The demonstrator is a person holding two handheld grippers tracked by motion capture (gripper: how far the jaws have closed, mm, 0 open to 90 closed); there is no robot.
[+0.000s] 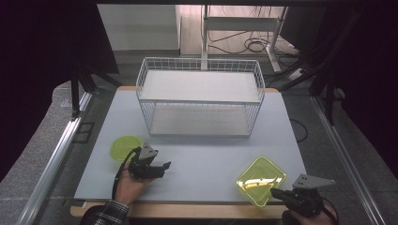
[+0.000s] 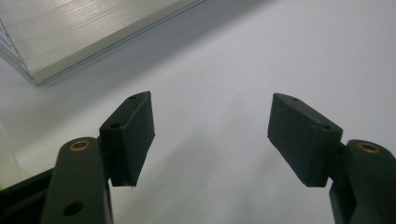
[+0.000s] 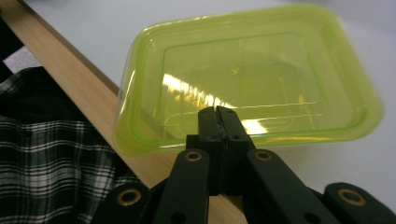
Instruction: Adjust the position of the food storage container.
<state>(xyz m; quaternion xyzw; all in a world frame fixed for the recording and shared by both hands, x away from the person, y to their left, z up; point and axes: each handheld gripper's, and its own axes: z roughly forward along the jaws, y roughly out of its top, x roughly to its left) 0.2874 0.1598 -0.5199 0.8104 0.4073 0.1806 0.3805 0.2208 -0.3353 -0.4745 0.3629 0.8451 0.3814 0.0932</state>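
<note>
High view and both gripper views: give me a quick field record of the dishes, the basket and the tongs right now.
square green dish: near right part of the table, rim gripped, reaching to the table's near edge
round green dish: near left, flat on the table, beside the left tongs
wire basket: far middle of the table, nothing inside
left tongs: jaws apart, nothing between them, over bare table
right tongs: jaws closed on the square dish's near rim
person: plaid sleeve at the near edge
</note>
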